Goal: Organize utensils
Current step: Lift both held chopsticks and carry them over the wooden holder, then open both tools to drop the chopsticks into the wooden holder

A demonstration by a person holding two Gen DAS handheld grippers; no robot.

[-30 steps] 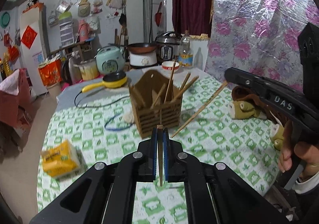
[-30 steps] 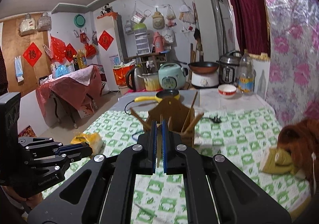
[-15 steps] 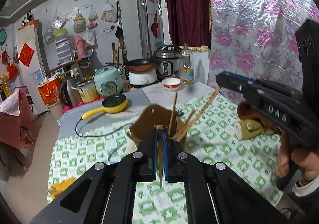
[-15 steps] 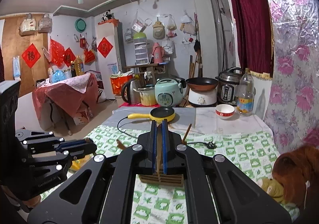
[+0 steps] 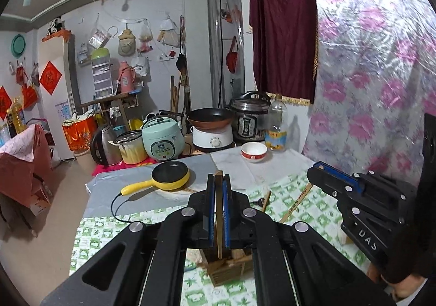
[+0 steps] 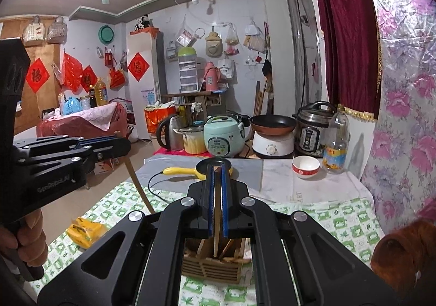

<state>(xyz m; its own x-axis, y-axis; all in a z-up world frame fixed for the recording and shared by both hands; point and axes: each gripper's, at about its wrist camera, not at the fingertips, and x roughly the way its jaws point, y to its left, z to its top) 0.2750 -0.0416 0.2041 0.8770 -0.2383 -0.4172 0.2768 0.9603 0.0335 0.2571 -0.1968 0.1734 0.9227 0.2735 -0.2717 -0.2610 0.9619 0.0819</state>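
The wooden utensil holder [image 6: 212,265] stands on the desk [image 6: 321,227], on its green-and-white checked cloth, and everything here is placed against it. The left tongs [image 5: 218,213] are pressed together on a single wooden chopstick [image 5: 218,224], which stands upright between the blue pads, its lower end hanging just above the holder's open top [image 5: 226,268]. The right tongs [image 6: 217,197] are likewise pinching a chopstick of their own [image 6: 216,224], upright, with its tip pointing down into the holder, where several other wooden sticks [image 6: 229,247] already lean inside. In the left wrist view the right tongs [image 5: 317,172] show to the right of the holder and above it, with their chopstick [image 5: 297,201] slanting down from them toward it. In the right wrist view the left tongs [image 6: 120,142] sit to the left of the holder and higher, their chopstick [image 6: 139,186] angling down toward it, and a person's hand [image 6: 24,232] grips the black handle below. A yellow packet [image 6: 84,229] lies on the cloth to the left of the holder. Beyond the holder, on the bare grey part of the desk, rests a small yellow pan [image 6: 207,168] with a cord, and farther right of it a red-and-white bowl [image 6: 305,167] and a clear bottle [image 6: 336,140]. A brown plush toy [image 6: 400,248] lies to the right of the holder.
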